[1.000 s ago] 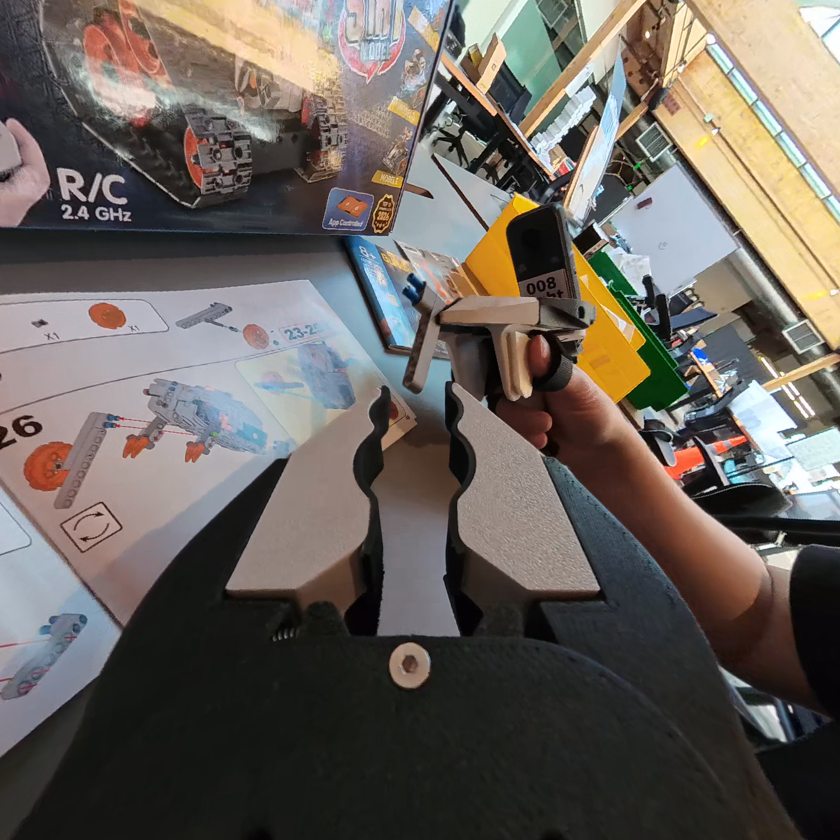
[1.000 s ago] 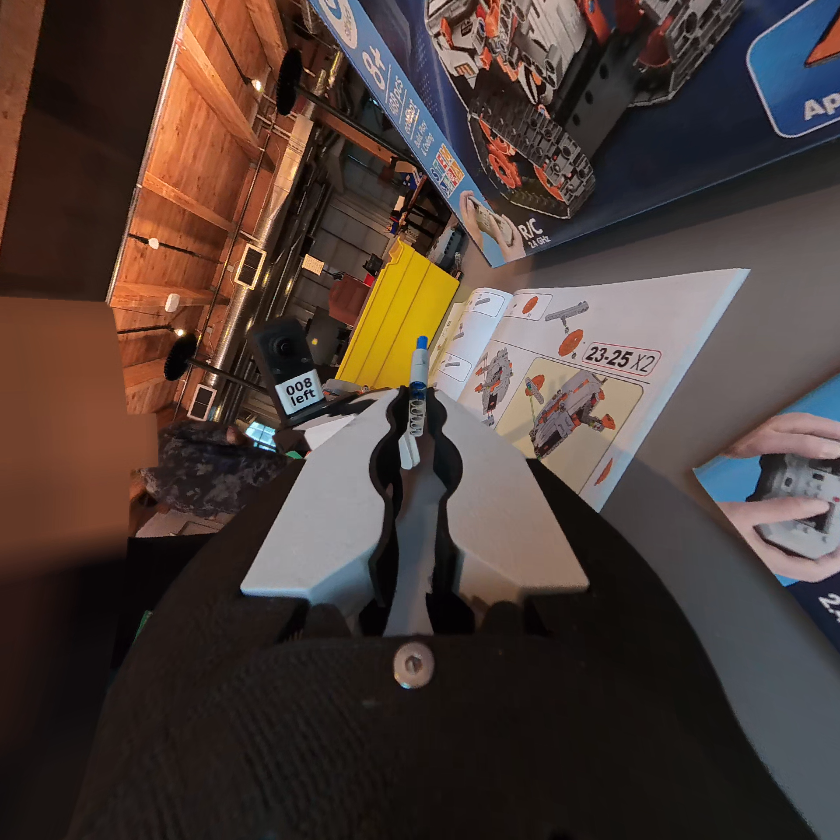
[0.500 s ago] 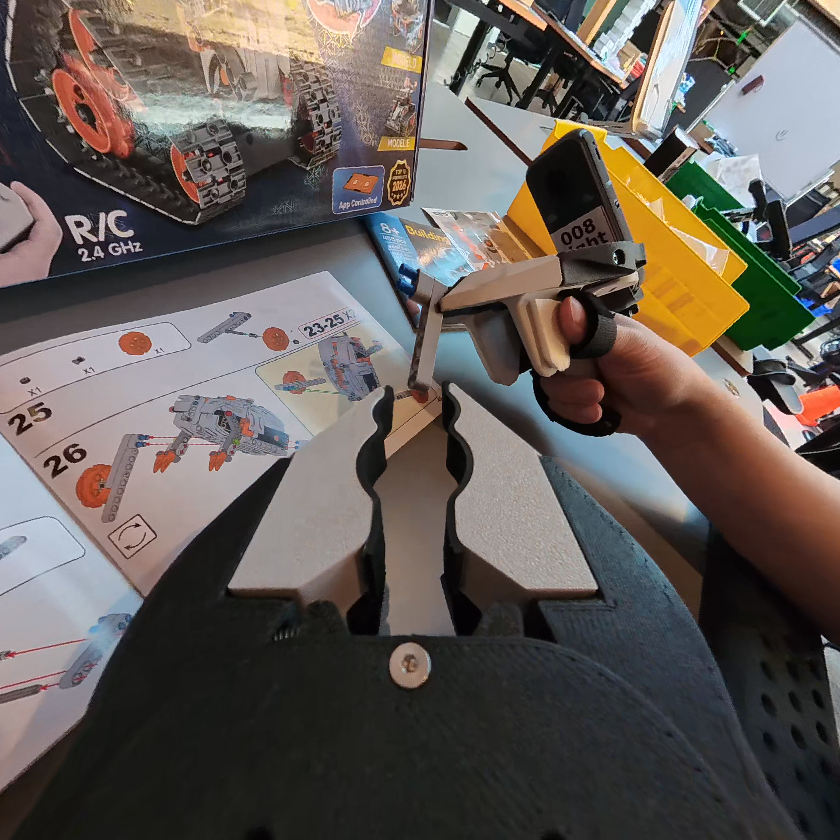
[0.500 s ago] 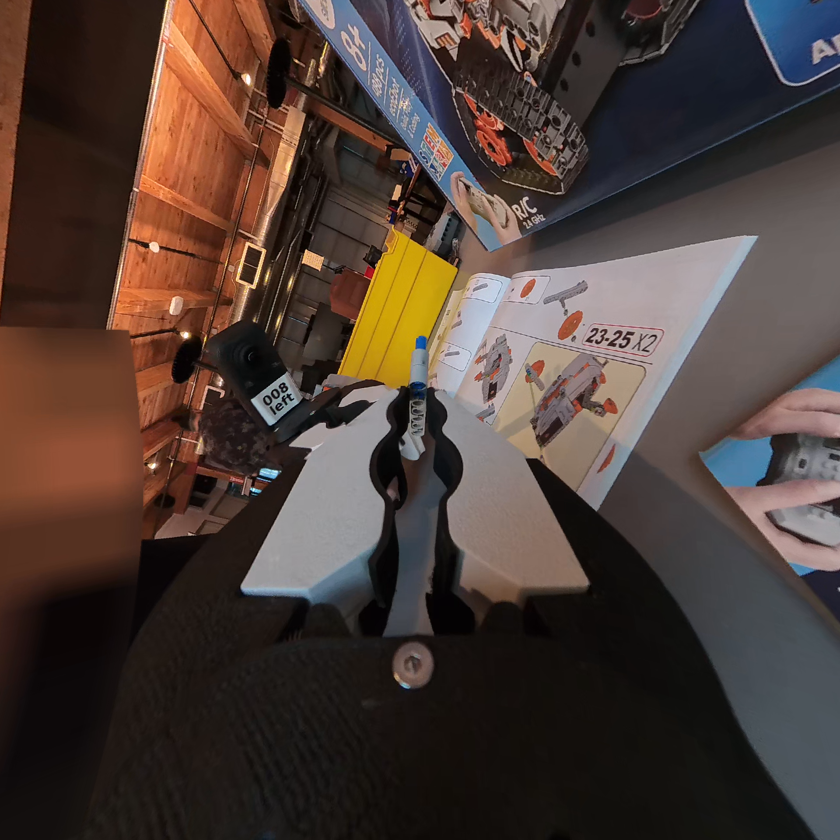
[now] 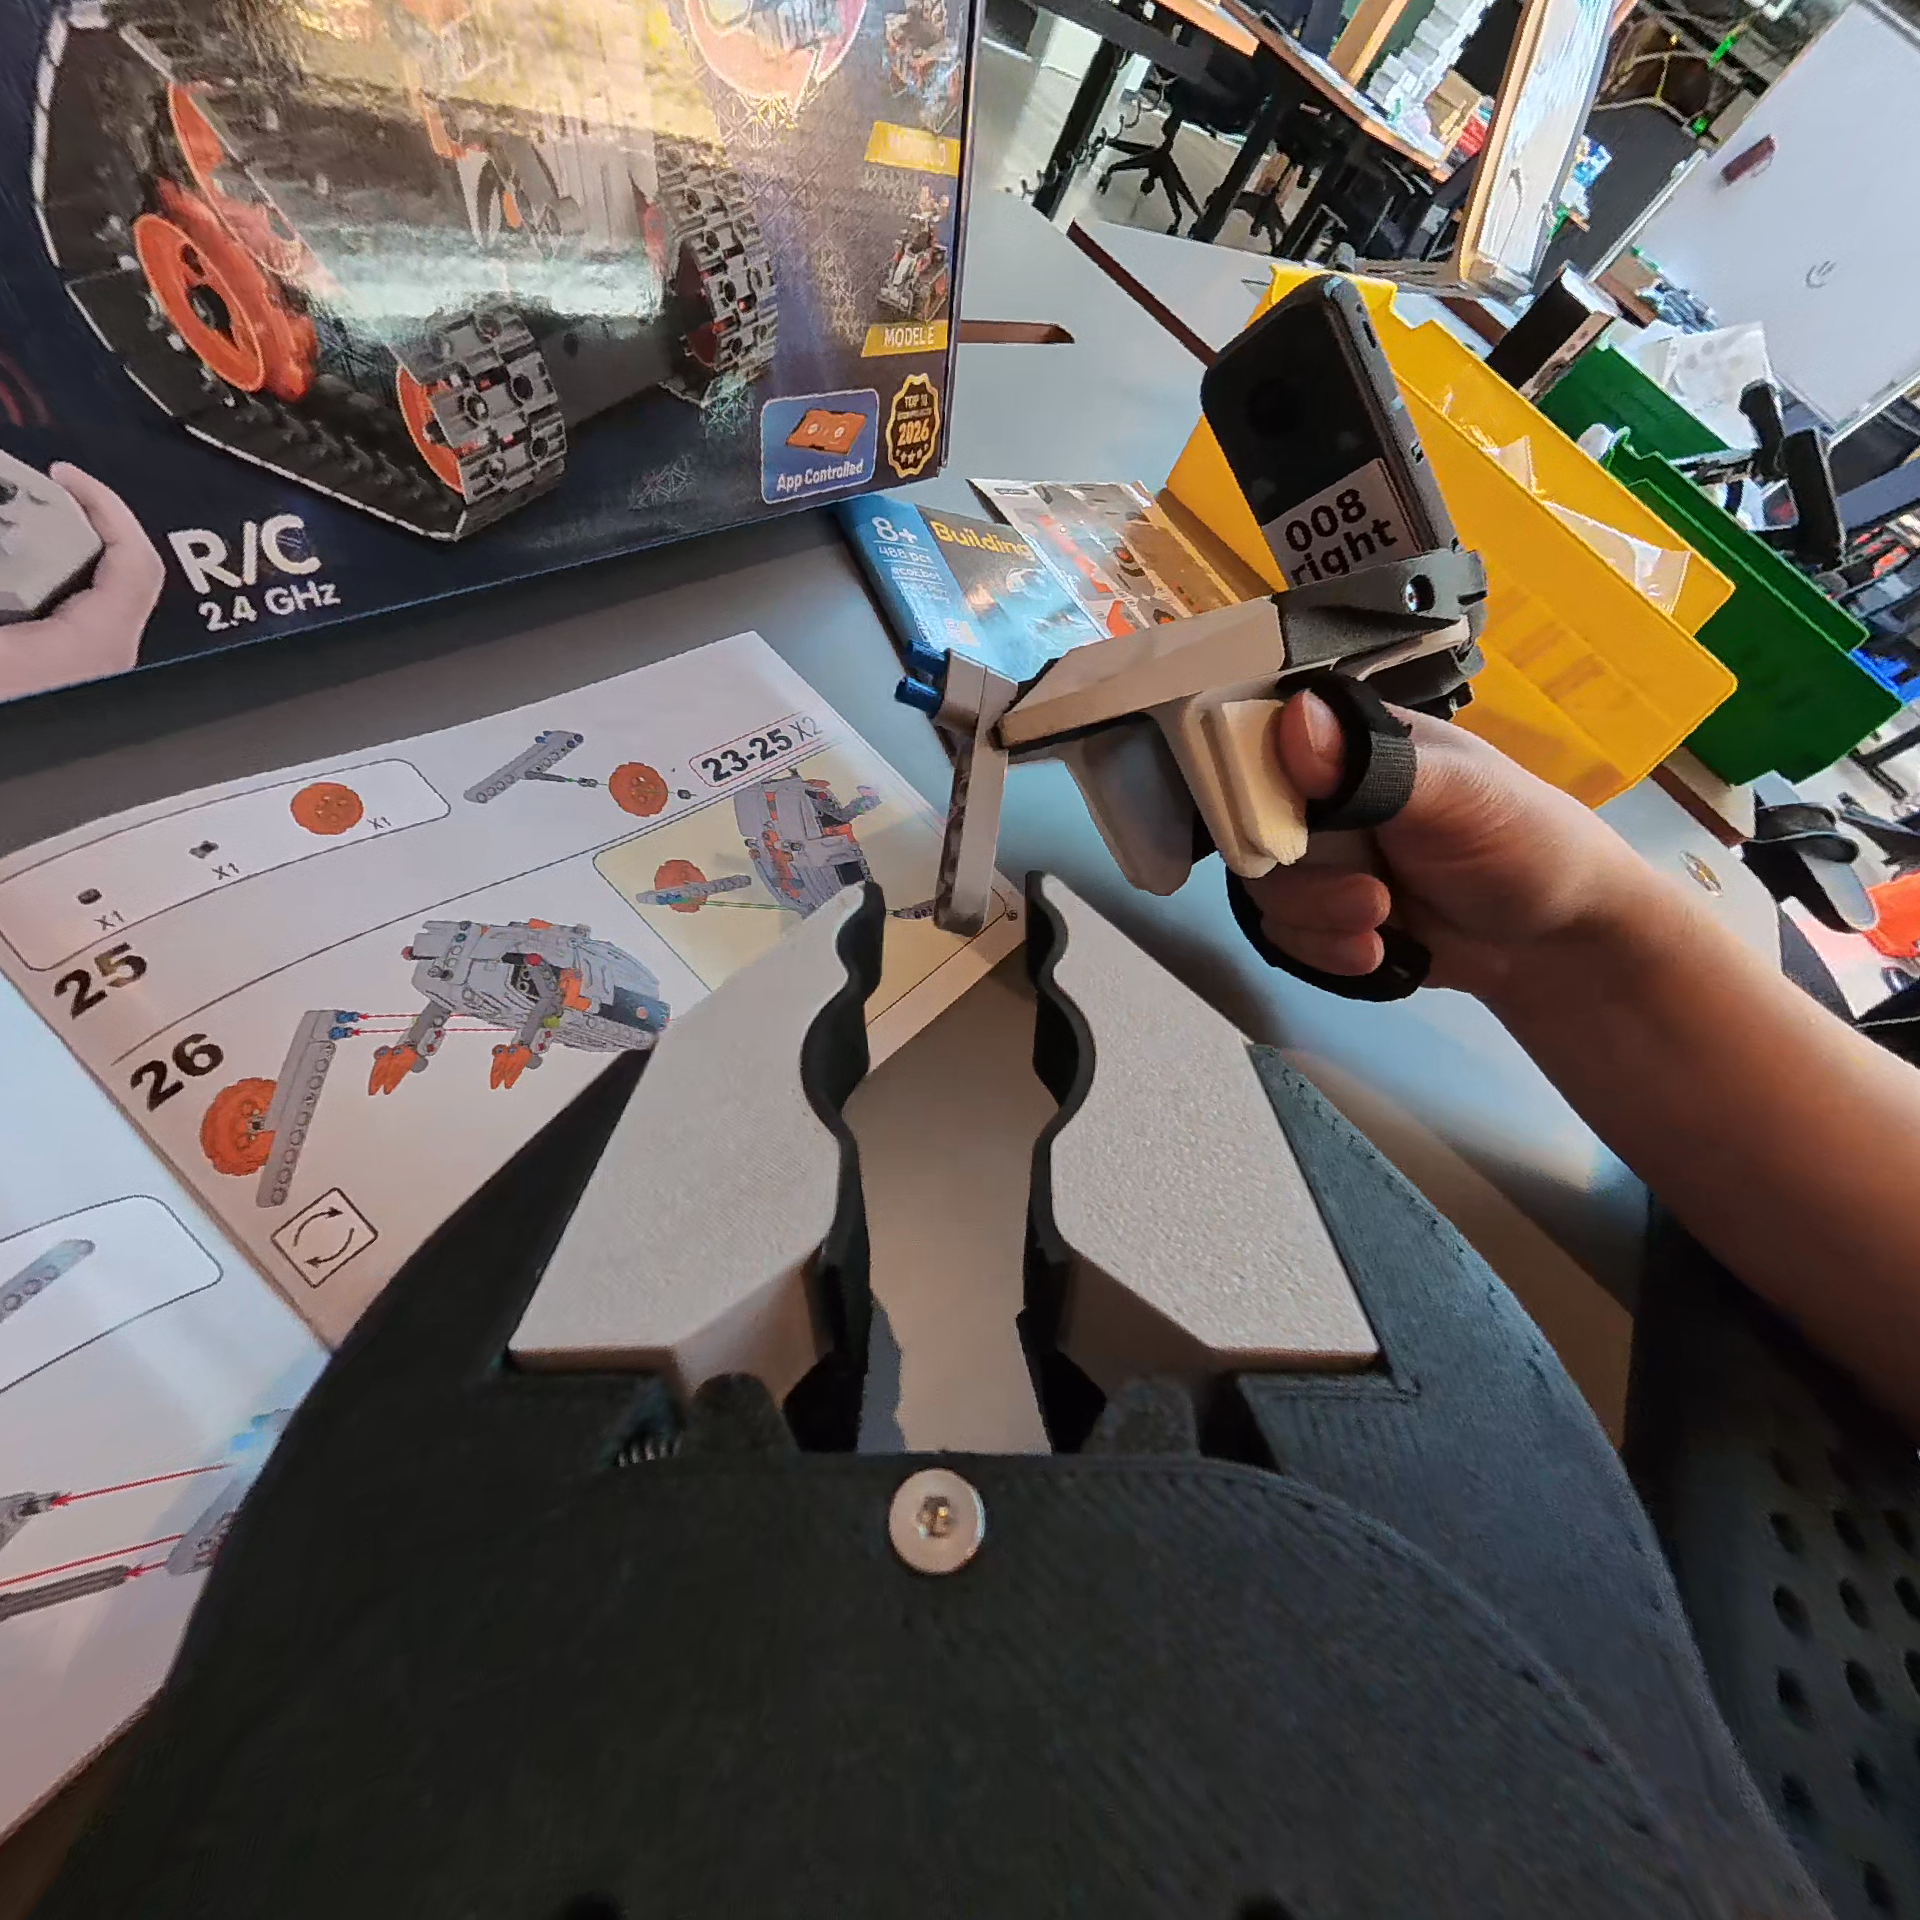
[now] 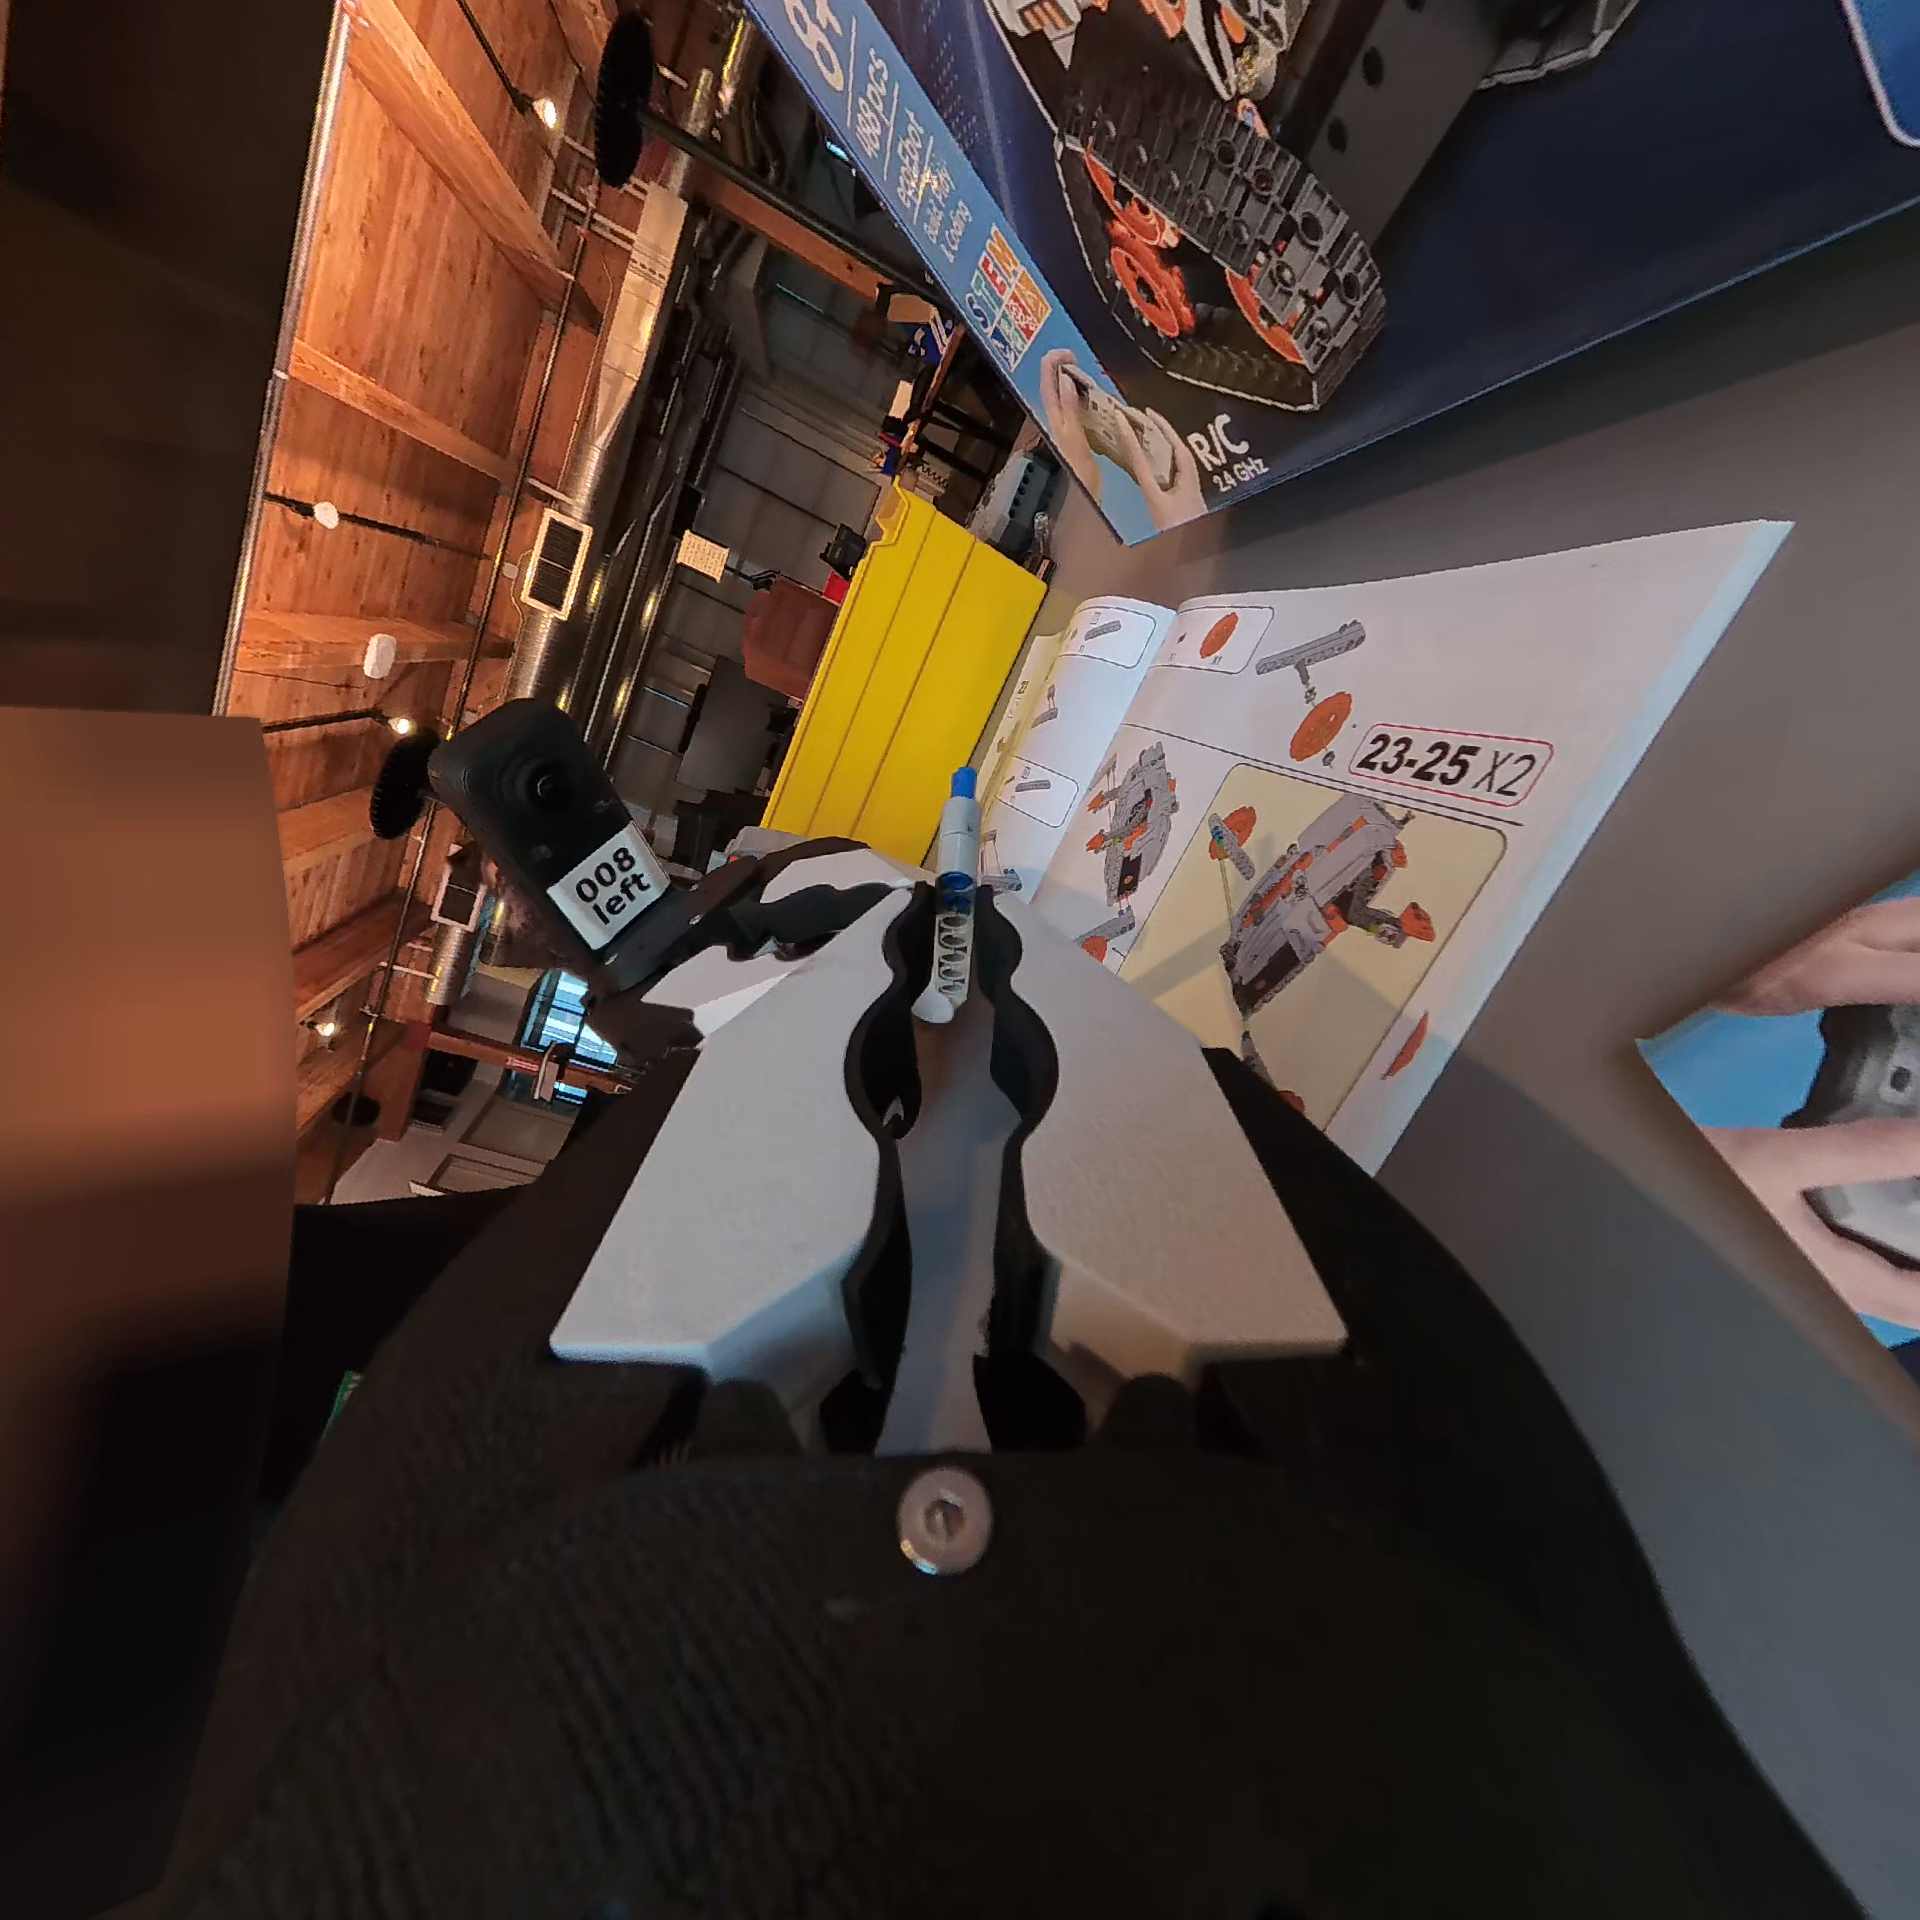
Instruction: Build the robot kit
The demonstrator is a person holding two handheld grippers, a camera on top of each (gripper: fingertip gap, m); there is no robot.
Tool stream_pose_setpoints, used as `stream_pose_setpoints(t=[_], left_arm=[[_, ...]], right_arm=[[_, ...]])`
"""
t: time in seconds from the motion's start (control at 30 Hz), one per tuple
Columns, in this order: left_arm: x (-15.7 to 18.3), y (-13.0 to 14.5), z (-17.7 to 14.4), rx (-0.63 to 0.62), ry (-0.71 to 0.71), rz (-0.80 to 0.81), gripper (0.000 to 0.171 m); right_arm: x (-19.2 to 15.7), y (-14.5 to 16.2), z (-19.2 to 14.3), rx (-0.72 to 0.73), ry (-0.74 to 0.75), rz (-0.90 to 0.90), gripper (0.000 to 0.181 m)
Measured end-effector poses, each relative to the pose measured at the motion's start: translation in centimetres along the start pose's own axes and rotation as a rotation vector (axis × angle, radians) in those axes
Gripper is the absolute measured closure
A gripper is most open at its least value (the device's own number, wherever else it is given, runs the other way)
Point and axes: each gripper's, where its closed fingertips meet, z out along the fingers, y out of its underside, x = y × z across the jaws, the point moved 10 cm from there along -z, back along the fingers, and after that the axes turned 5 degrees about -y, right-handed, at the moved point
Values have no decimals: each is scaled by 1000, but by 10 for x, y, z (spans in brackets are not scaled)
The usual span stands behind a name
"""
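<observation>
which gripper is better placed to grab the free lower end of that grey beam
Left. The left gripper is open and empty, just below the grey beam; the right gripper is already shut on the beam.

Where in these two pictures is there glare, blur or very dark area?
Left wrist view: strong glare washes the glossy toy box; the booklet is soft at the lower left edge. Right wrist view: a blurred brown mass fills the left side, the room behind is dim and orange, yet the grey beam between the fingers is sharp.
</observation>
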Motion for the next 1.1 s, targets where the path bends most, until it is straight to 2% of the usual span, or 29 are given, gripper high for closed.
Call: stream_pose_setpoints(t=[0.3,0.53,0.9,1.0,1.1], left_arm=[[1,1,1,-1,-1,20,149],[4,1,-1,7,2,47,163],[4,3,2,-33,-9,63,164],[3,1,0,-19,30,12,164],[-1,0,-3,-8,67,-52,164]], right_arm=[[-5,3,6,-11,-45,18,176],[-5,7,14,-17,-67,41,176],[-7,12,21,-26,-55,43,176],[-10,11,21,-17,-83,23,175],[-13,8,19,10,-108,-7,166]])
